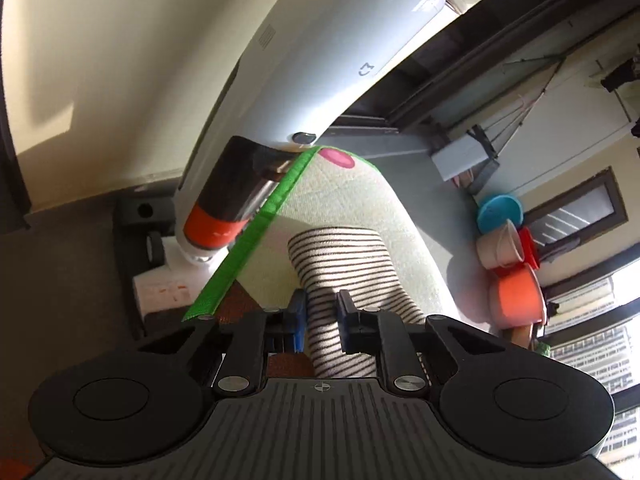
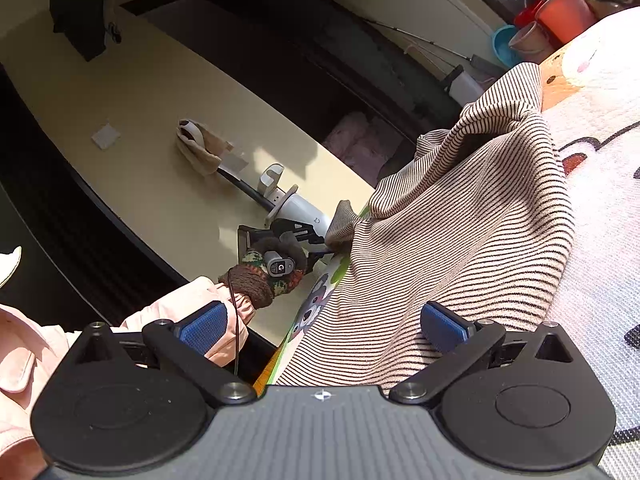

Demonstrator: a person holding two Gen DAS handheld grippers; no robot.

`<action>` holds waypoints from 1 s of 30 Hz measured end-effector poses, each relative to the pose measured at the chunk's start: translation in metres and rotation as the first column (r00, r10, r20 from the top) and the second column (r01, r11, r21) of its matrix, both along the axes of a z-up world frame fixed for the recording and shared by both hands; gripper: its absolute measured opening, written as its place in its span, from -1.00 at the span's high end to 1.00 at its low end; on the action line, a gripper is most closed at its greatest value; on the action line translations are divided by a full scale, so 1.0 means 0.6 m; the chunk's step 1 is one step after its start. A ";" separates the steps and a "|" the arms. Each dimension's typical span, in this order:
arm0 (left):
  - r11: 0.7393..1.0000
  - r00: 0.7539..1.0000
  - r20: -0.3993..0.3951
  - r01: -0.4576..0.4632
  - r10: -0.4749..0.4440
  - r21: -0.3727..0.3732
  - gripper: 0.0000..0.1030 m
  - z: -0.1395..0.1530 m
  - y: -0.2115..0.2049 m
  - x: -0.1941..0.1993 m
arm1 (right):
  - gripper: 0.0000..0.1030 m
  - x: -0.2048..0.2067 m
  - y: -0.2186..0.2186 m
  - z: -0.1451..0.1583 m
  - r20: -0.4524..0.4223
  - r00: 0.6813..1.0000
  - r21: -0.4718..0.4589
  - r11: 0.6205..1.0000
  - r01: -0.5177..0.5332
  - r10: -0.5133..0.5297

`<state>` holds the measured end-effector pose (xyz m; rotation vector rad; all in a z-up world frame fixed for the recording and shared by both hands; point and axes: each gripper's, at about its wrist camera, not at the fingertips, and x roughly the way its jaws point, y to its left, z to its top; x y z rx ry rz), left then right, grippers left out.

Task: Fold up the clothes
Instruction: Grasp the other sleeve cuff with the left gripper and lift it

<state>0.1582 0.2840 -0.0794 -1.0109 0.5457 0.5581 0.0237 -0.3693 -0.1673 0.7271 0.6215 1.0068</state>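
A beige garment with thin dark stripes (image 2: 460, 220) lies bunched on a cartoon-print mat (image 2: 600, 240) with a green border. My left gripper (image 1: 322, 320) is shut on a fold of this striped garment (image 1: 340, 272), its blue pads pinching the cloth at the mat's edge. In the right wrist view the left gripper (image 2: 320, 244) shows holding the garment's far corner, with a gloved hand behind it. My right gripper (image 2: 322, 326) is open, its blue pads (image 2: 444, 326) wide apart over the garment's near edge, holding nothing.
A white stick vacuum (image 1: 320, 60) leans by the mat's green border (image 1: 248, 236); it also shows in the right wrist view (image 2: 296, 208). Stacked plastic basins and buckets (image 1: 516, 264) stand by the window. A cream wall panel (image 2: 140, 140) lies beyond the mat.
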 end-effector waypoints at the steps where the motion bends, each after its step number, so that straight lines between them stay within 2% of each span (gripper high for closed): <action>1: 1.000 1.000 0.008 0.011 -0.011 0.012 0.81 0.012 -0.002 -0.003 | -1.00 0.000 0.001 0.000 0.001 1.000 -0.001 1.000 -0.001 0.001; 10: 0.987 0.991 0.070 0.108 -0.117 0.121 0.87 0.116 -0.016 -0.028 | -1.00 -0.002 0.003 0.002 0.006 1.000 -0.005 1.000 0.004 -0.003; 17: 0.966 0.970 0.140 0.171 -0.200 0.193 0.88 0.206 -0.063 -0.036 | -1.00 -0.002 0.005 0.003 0.006 1.000 -0.014 1.000 0.007 -0.007; 21: 0.940 0.945 0.189 0.210 -0.266 0.270 0.93 0.257 -0.107 -0.033 | -1.00 -0.003 0.004 0.002 0.003 1.000 -0.018 1.000 0.012 -0.012; 25: 0.906 0.903 0.235 0.278 -0.359 0.318 0.93 0.284 -0.167 -0.029 | -1.00 -0.003 0.005 0.002 0.005 1.000 -0.024 1.000 0.016 -0.016; 28: 0.873 0.876 0.206 0.356 -0.436 0.333 0.93 0.289 -0.213 -0.022 | -1.00 -0.004 0.007 0.002 0.006 1.000 -0.038 0.999 0.017 -0.017; 30: 0.856 0.869 0.169 0.392 -0.465 0.338 0.89 0.286 -0.234 -0.017 | -1.00 -0.003 0.010 0.002 0.001 1.000 -0.049 0.999 0.019 -0.019</action>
